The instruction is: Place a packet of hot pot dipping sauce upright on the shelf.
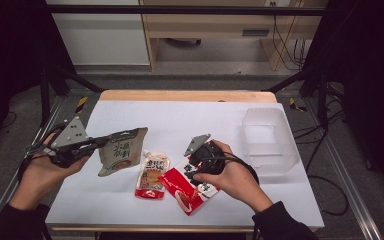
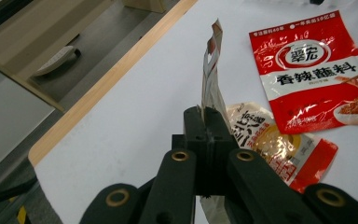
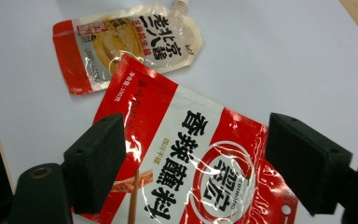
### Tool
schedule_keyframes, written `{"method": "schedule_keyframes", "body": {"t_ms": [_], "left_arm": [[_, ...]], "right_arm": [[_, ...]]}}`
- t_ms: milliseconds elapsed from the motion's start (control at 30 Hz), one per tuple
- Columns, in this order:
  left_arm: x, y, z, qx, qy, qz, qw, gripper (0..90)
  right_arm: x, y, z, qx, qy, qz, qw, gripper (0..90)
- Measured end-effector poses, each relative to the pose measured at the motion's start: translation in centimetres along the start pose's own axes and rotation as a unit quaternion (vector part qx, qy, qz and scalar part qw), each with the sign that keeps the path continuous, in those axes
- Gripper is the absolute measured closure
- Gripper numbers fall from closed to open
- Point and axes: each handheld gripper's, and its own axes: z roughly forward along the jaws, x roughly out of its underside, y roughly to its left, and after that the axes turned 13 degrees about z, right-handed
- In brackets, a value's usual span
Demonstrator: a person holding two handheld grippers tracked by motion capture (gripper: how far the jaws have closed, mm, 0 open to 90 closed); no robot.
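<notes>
A clear plastic bin (image 1: 265,137) sits at the far right of the white table (image 1: 180,117); nothing can be made out inside it, and open white surface lies between it and the packets.

The left gripper (image 1: 100,142) has its jaws pressed together on the edge of a green snack pouch (image 1: 123,150), which hangs lifted at the table's left side. In the left gripper view the pouch (image 2: 210,88) stands edge-on, rising straight up from between the clamped jaws.

The right gripper (image 1: 200,167) hovers over a red seasoning packet (image 1: 186,192) that lies flat near the front edge. In the right gripper view its jaws stand wide apart, one on each side of the packet (image 3: 200,163), with neither pad pressing on it.

Just left of the red packet, and touching its corner, lies a sauce pouch with a spout (image 1: 151,175), flat on the table. In the right gripper view the red packet overlaps that pouch (image 3: 126,42).

The far half of the table is bare up to its wooden edge (image 1: 187,95), giving free room there.
</notes>
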Motion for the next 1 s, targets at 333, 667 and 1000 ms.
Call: {"method": "schedule_keyframes", "body": {"t_ms": [333,667,1000], "left_arm": [[-3.1,0.5,1.7,0.01,-0.008,0.023,0.9996,90.0],[-4.9,0.0,3.7,0.032,-0.02,0.034,0.9987,90.0],[-6.2,-0.9,5.1,0.053,-0.021,0.049,0.9972,90.0]], "right_arm": [[-1.8,-1.2,-0.3,0.002,0.022,-0.027,0.9994,11.9],[-3.6,-1.5,-2.7,0.016,0.001,-0.06,0.9981,18.4],[-4.5,-1.8,-3.7,0.004,0.01,-0.08,0.9967,28.7]]}}
